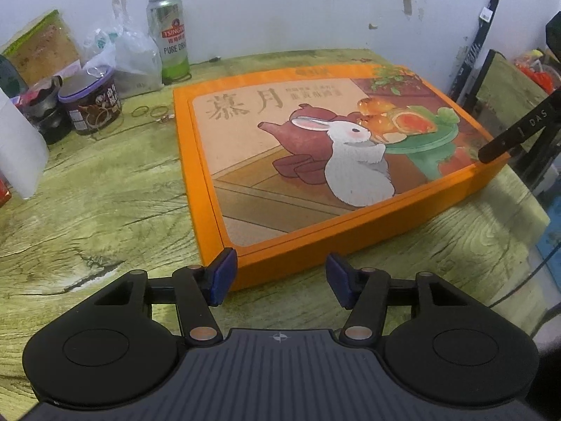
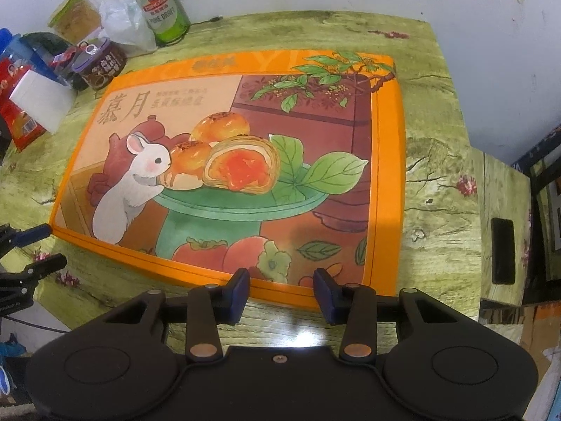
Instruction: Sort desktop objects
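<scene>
A big orange box point(image 2: 385, 175) lies flat on the green worktop point(image 1: 105, 210); both grippers, left point(image 1: 278, 279) and right point(image 2: 282, 296), hover at its near edge, jaws partly apart, holding nothing.

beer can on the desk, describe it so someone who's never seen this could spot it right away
Start from the big orange gift box with the rabbit picture lying flat on the green wood-grain table. Look past the box's far left corner, toward the white wall: the beer can stands upright there beside a crumpled clear plastic bag. It is the only metal can, silver on top and green below, taller than the purple-lidded jar nearby.
</scene>
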`<state>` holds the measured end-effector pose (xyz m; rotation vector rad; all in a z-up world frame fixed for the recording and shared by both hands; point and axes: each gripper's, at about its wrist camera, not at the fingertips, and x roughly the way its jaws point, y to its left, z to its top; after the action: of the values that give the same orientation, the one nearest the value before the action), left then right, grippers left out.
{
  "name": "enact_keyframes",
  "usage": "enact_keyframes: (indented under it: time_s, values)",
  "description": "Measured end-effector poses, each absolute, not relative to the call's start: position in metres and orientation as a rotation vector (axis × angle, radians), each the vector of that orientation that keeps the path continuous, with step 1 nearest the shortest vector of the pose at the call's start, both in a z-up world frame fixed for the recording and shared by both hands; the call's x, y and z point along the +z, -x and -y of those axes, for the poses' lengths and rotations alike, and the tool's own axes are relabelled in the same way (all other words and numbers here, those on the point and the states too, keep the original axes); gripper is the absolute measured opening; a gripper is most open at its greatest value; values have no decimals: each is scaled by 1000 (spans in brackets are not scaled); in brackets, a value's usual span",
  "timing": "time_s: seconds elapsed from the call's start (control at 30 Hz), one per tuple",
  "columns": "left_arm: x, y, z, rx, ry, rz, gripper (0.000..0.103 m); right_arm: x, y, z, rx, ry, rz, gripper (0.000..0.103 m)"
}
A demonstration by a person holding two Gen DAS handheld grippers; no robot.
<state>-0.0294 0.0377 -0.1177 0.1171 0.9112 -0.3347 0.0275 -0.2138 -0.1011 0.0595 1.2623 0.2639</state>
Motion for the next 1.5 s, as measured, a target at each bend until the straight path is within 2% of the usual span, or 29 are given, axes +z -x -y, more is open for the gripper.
enact_keyframes:
  time_s: [0.33,0.4,0.7,0.8,1.3,1.5]
  values:
    - [-96,19,-52,-332,-56,-860,54,-89,-27,214,229,-102,-1243,40]
    - [-97,8,-56,-323,-34,-880,39,-87,-26,214,207,-109,-1242,40]
    - [-110,-25,-59,-380,-60,-975,26,-85,-34,212,86,-46,-1289,37]
    - [-112,-27,-61,-408,-73,-987,25,-92,-40,211,62,-59,-1326,32]
    - [-112,-26,-56,-445,-140,-986,24,-106,-50,199,43,2,-1396,33]
    - [-96,-37,-58,-432,-63,-983,24,-99,-58,206,70,-33,-1399,32]
